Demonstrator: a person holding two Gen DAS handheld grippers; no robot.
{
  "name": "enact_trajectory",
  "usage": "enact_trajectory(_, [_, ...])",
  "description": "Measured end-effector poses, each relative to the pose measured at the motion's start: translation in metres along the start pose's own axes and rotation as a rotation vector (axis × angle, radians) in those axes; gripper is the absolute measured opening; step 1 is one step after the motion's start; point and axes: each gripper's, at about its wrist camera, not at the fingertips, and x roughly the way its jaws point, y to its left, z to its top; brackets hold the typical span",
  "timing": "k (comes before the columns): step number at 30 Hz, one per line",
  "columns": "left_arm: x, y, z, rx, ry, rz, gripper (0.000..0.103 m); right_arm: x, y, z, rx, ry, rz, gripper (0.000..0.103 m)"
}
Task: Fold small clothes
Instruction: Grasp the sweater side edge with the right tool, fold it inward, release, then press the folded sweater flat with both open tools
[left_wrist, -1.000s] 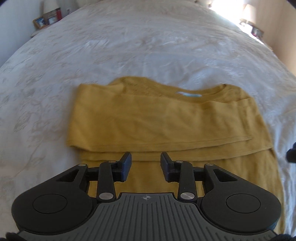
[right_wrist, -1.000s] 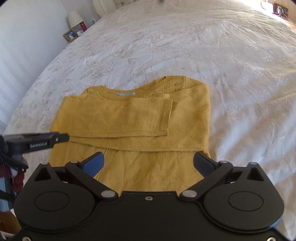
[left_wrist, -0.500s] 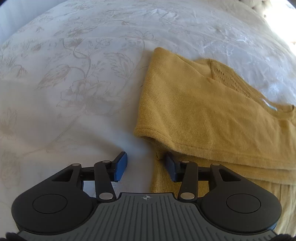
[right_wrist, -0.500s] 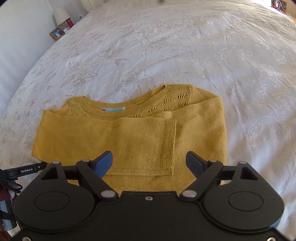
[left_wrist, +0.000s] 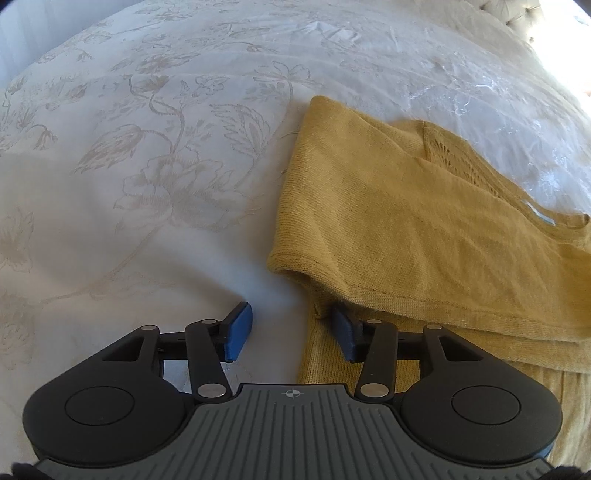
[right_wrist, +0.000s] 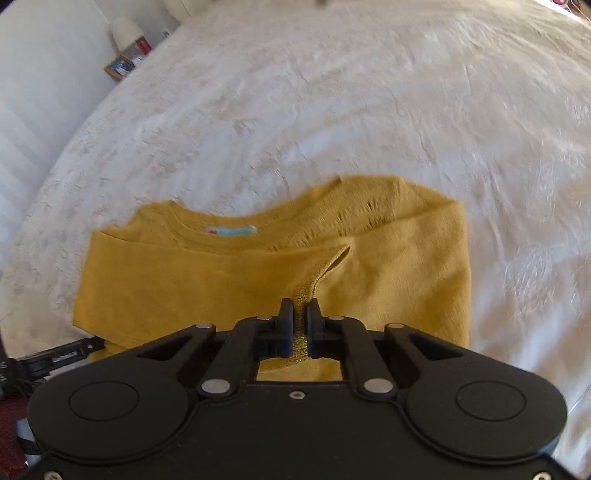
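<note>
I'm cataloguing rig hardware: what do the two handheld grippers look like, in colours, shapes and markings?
Left gripper: black linkage arms with silver pivot pins, two round black discs, blue pads on the fingers, and a ribbed grey centre plate bearing a small crosshair mark. Right gripper: the same black linkage, silver pins and round discs, but a smooth black centre plate with a small screw. No sleeves or hands are visible.

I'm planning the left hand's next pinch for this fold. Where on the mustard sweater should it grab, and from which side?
Grip the near left corner of the mustard sweater, where the folded sleeve's edge lifts slightly off the bedspread. Come in low from the left: the left hand-held gripper already stands open astride that edge. The right hand-held gripper is shut on the sleeve cuff.
</note>
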Motion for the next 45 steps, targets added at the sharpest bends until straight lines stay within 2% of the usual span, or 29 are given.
enact_trajectory(3, [0.000, 0.001, 0.001, 0.003, 0.003, -0.001, 0.047, -0.025, -0.006, 0.002, -0.018, -0.020, -0.046, 0.013])
enact_trajectory(7, [0.001, -0.002, 0.000, 0.005, 0.000, 0.007, 0.048, -0.006, -0.034, -0.006, -0.028, 0.059, -0.193, 0.014])
enact_trajectory(10, [0.001, -0.003, 0.000, 0.010, 0.003, 0.010, 0.048, 0.012, -0.049, -0.011, 0.018, 0.103, -0.170, 0.017])
enact_trajectory(12, [0.001, -0.002, 0.001, 0.015, 0.008, 0.007, 0.048, 0.019, -0.048, -0.013, 0.006, 0.118, -0.206, 0.023])
enact_trajectory(15, [-0.001, 0.000, 0.003, 0.042, 0.023, -0.003, 0.049, 0.021, -0.044, -0.016, -0.031, 0.120, -0.290, 0.039])
enact_trajectory(16, [-0.002, 0.001, 0.003, 0.053, 0.034, -0.007, 0.050, 0.019, -0.041, -0.016, -0.040, 0.110, -0.311, 0.049])
enact_trajectory(18, [-0.005, 0.005, 0.002, 0.060, 0.054, -0.015, 0.052, 0.014, -0.034, -0.016, -0.062, 0.073, -0.323, 0.058])
enact_trajectory(20, [-0.012, 0.011, 0.002, 0.047, 0.073, -0.027, 0.052, 0.010, -0.026, -0.017, -0.095, 0.035, -0.320, 0.070])
enact_trajectory(22, [-0.025, 0.016, 0.004, 0.014, 0.046, -0.022, 0.052, 0.010, -0.019, -0.018, -0.116, 0.018, -0.294, 0.074])
enact_trajectory(25, [-0.048, 0.021, 0.017, -0.004, -0.051, -0.031, 0.052, 0.016, -0.012, -0.021, -0.121, 0.018, -0.248, 0.074])
enact_trajectory(27, [-0.050, 0.019, 0.034, 0.007, -0.072, -0.052, 0.053, 0.024, -0.010, -0.024, -0.122, 0.043, -0.209, 0.074])
enact_trajectory(32, [-0.020, 0.010, 0.086, -0.004, -0.044, -0.164, 0.053, 0.044, -0.008, -0.036, -0.136, 0.113, -0.190, 0.074])
enact_trajectory(36, [0.011, -0.007, 0.117, 0.065, -0.017, -0.207, 0.053, 0.051, -0.013, -0.040, -0.122, 0.131, -0.186, 0.076])
enact_trajectory(39, [0.036, -0.022, 0.127, 0.137, 0.041, -0.219, 0.052, 0.054, -0.015, -0.039, -0.120, 0.136, -0.183, 0.077])
enact_trajectory(42, [0.050, -0.030, 0.127, 0.183, 0.064, -0.220, 0.052, 0.057, -0.015, -0.039, -0.118, 0.139, -0.182, 0.079])
enact_trajectory(43, [0.051, -0.031, 0.125, 0.181, 0.058, -0.242, 0.052, 0.058, -0.015, -0.040, -0.121, 0.137, -0.182, 0.080])
enact_trajectory(45, [0.050, -0.031, 0.122, 0.162, 0.050, -0.335, 0.051, 0.059, -0.016, -0.041, -0.127, 0.133, -0.180, 0.081])
